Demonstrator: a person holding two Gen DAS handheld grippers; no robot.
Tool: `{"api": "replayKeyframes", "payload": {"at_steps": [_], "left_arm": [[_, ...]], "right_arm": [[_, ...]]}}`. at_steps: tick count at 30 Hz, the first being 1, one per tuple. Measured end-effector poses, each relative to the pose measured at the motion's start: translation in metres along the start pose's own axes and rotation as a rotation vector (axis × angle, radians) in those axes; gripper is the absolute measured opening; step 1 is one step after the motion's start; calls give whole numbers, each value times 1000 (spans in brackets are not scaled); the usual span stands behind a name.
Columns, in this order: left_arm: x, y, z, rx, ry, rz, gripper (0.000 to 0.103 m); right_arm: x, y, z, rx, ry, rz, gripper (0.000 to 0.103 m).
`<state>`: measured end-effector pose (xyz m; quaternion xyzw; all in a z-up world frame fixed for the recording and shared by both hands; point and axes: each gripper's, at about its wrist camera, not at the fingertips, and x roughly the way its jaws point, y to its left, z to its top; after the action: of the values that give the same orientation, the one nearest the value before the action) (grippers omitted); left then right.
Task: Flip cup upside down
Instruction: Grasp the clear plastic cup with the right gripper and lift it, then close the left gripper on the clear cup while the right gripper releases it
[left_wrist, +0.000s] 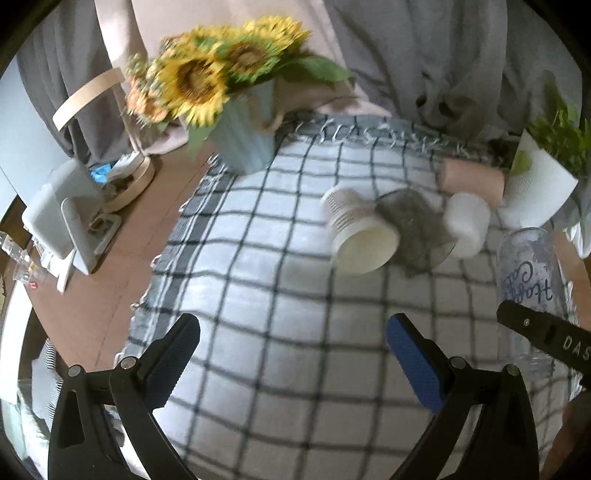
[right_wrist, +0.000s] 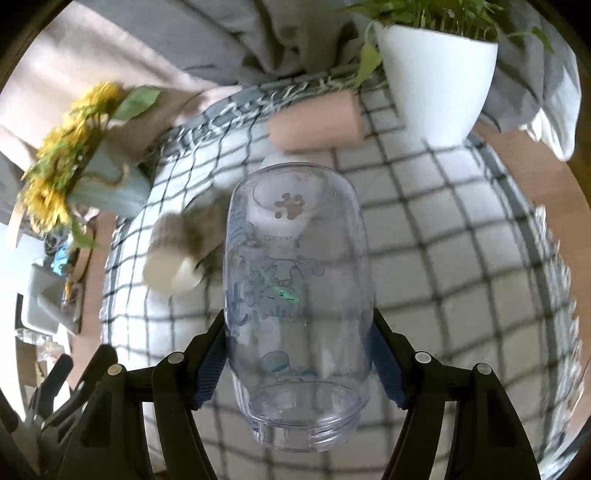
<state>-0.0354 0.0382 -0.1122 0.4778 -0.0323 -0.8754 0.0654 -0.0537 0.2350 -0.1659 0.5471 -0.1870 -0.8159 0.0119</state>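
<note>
The clear cup (right_wrist: 299, 306) lies clamped in the right hand-held gripper (right_wrist: 299, 354), base pointing away, mouth toward the camera; the left hand-held gripper (left_wrist: 291, 365) gapes empty.

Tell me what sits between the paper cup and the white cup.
A grey cloth lies between the paper cup and the white cup, seen in the left wrist view.
</note>
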Motion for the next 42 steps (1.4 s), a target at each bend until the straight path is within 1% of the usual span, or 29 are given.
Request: {"api": "replayKeyframes", "payload": {"at_steps": [2,4,6,8,11,13,17,21,23,24,26,28,30,32,34,36,37,39,40,42], "left_arm": [[6,11,-7,38,27,0,103],[12,19,-13,57,42,-4,103],[18,28,-17,55,66,-20,103],[24,37,-18,51,88,-39,103],[29,46,-20,60,89,-14,103],[34,53,-20,47,101,-26,103],[42,57,-22,48,127,-36,103],[44,53,-23,65,138,-44,103],[41,52,-21,67,132,-50,103],[38,52,-19,64,126,-50,103],[31,53,-15,58,108,-52,103],[24,52,-10,59,93,-69,103],[16,46,-5,73,83,-83,103],[9,36,1,95,72,-110,103],[2,20,7,125,71,-160,103],[1,4,12,154,95,-211,103],[3,-7,16,166,124,-249,103],[9,-27,21,179,178,-292,103],[11,-34,23,185,195,-309,103],[15,-52,27,207,211,-308,103]], "right_arm": [[4,14,-15,0,7,-10,70],[12,26,-30,-9,32,-16,70],[26,35,-40,7,66,-13,70],[40,47,-49,9,90,-29,70],[56,58,-61,7,123,-58,70],[60,62,-74,14,139,-76,70],[63,66,-75,0,121,-118,70],[66,71,-74,-23,129,-139,71],[65,72,-73,-28,133,-115,77],[64,75,-74,-30,131,-100,82],[53,77,-75,-35,104,-92,83],[36,75,-76,-27,73,-76,83],[12,68,-79,12,8,-71,83],[-13,58,-77,61,-58,-67,83],[-32,48,-74,102,-111,-81,83],[-47,43,-70,129,-164,-94,83],[-57,37,-68,141,-193,-95,83],[-67,29,-65,153,-225,-98,83],[-71,26,-64,161,-239,-99,83],[-78,14,-63,179,-254,-100,83]]}}
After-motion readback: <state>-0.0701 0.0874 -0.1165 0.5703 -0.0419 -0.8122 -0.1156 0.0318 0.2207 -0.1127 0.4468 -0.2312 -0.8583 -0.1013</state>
